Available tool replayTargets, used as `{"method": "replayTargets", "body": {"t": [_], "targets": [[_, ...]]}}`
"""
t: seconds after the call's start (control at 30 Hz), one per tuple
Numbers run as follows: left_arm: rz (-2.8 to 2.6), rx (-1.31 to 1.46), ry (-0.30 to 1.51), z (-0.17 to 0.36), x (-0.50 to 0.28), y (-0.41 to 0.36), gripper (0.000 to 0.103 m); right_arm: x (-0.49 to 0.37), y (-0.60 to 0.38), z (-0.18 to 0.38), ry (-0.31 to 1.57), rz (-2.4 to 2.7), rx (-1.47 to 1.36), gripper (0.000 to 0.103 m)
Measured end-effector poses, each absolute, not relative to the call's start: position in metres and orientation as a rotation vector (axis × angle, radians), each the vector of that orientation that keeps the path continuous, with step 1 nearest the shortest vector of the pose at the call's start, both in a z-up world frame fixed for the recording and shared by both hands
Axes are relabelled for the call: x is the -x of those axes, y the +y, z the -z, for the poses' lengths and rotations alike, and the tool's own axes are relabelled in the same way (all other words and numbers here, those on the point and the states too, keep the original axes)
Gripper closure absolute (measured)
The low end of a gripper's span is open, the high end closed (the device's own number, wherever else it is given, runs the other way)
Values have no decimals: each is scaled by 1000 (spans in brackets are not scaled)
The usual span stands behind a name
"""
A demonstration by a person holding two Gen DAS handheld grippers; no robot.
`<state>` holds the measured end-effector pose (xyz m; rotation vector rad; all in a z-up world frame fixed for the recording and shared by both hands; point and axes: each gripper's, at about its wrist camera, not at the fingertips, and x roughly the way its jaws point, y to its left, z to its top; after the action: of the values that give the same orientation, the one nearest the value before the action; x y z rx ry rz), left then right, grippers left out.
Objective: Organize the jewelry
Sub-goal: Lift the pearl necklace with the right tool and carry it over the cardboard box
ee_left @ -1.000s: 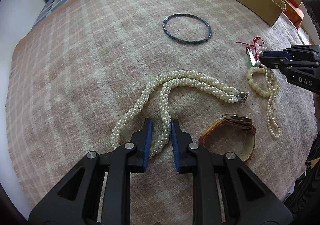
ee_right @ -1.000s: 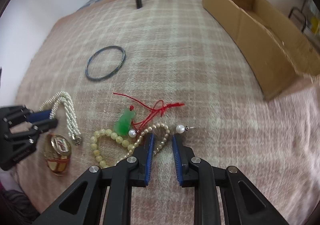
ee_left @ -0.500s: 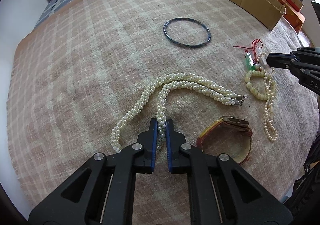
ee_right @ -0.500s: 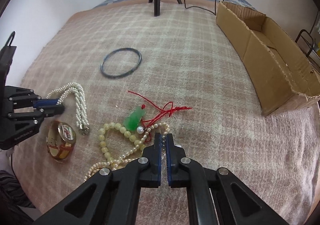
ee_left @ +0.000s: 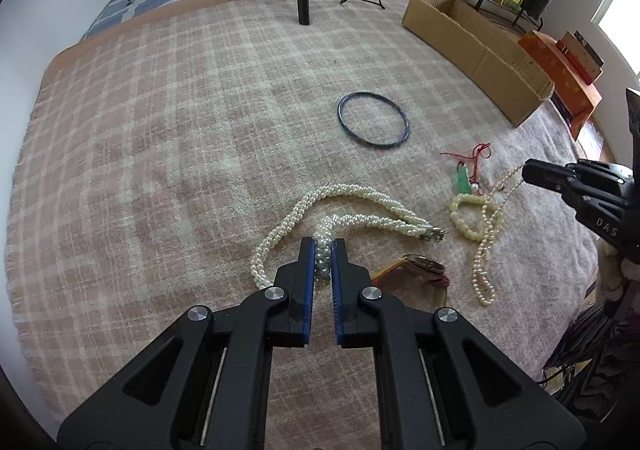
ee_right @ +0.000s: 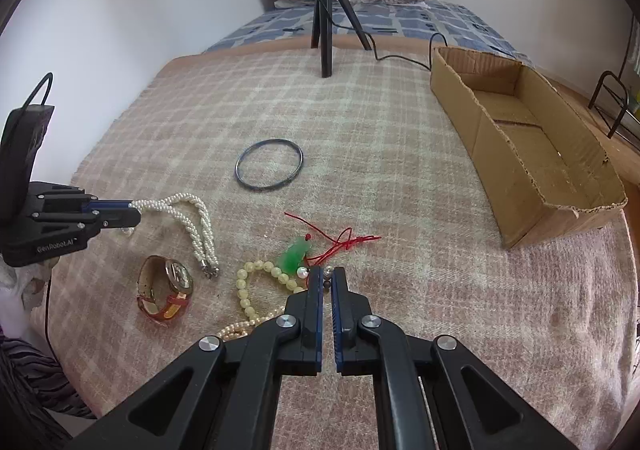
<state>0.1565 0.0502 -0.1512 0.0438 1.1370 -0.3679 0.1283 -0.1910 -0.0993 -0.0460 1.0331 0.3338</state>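
Nearest, the left gripper [ee_left: 321, 250] is pressed onto the twisted pearl necklace [ee_left: 352, 206], pinching one bundle of strands while the rest of the loop lies on the plaid blanket [ee_left: 180, 130]. Just right of it, a gold wristwatch [ee_left: 420, 270] with a red-brown strap rests on the blanket.

The right gripper [ee_right: 327, 276] is nearly closed on the thin pearl strand [ee_left: 486, 246]: a bead or two shows between the pads, and the strand rises taut from the blanket to the tips. A yellow bead bracelet [ee_right: 250, 290] and a green jade pendant [ee_right: 295, 253] on red cord lie touching or tangled with that strand.

Farther out, a dark bangle [ee_right: 269, 165] lies alone. Beyond it to the right stands an open, empty cardboard box [ee_right: 520, 154].

Step in hand, by judgement: both tools have secured a necklace each; sorting has barely begun. The next move calls for lifting each piece clear, slowly on the right so the bracelet and cord drop free, then carrying it toward the box, the likely destination.
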Motion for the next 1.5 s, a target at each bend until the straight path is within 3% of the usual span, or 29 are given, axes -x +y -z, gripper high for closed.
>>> {"method": "replayTargets", "body": {"t": [0.87,1.5], "targets": [[404,192,901,44,-137,72,97,-84,-190,-2,797,-429,-29,102],[483,194,774,-16,-149,29,97,-77,-258,-67,628,-295,-71,102]]}}
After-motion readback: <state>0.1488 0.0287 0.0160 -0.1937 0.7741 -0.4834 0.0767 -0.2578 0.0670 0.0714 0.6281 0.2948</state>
